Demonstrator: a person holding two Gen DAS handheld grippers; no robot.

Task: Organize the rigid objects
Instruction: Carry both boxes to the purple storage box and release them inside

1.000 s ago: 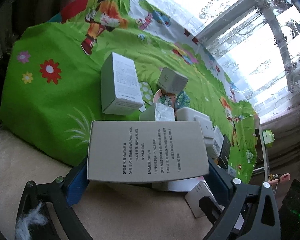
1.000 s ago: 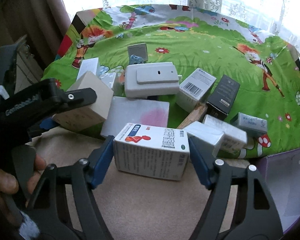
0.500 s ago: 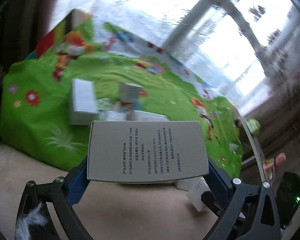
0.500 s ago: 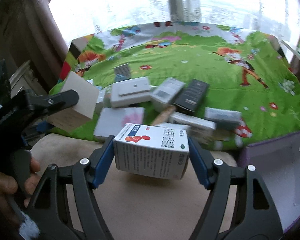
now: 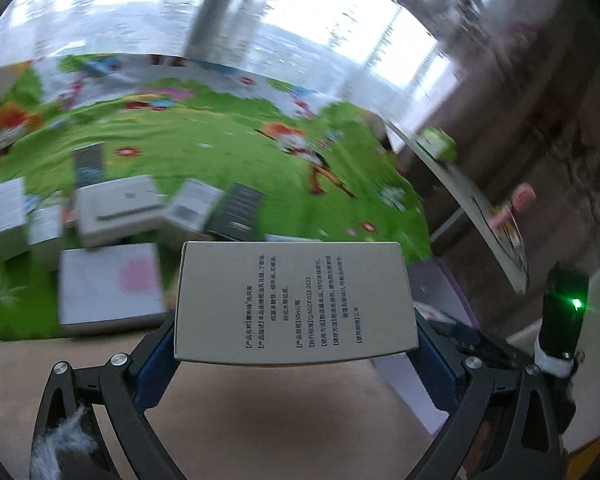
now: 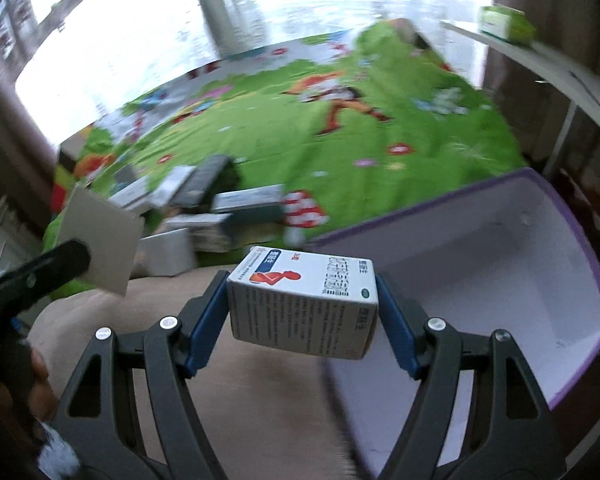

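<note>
Surface: a bed or couch with a beige cover (image 5: 260,420) along its near edge.
Spread: a green cartoon-print blanket (image 5: 228,148) with flowers and figures lies over the far part.
On the blanket, left: a blurred cluster of small cartons, among them a flat white box with a pink patch (image 5: 112,280), a white flat box (image 5: 116,208), a barcode carton (image 5: 192,210) and a black carton (image 5: 238,212).
On the beige cover, right: an open purple-edged box (image 6: 500,264) with a white inside, its far edge against the blanket.
</note>
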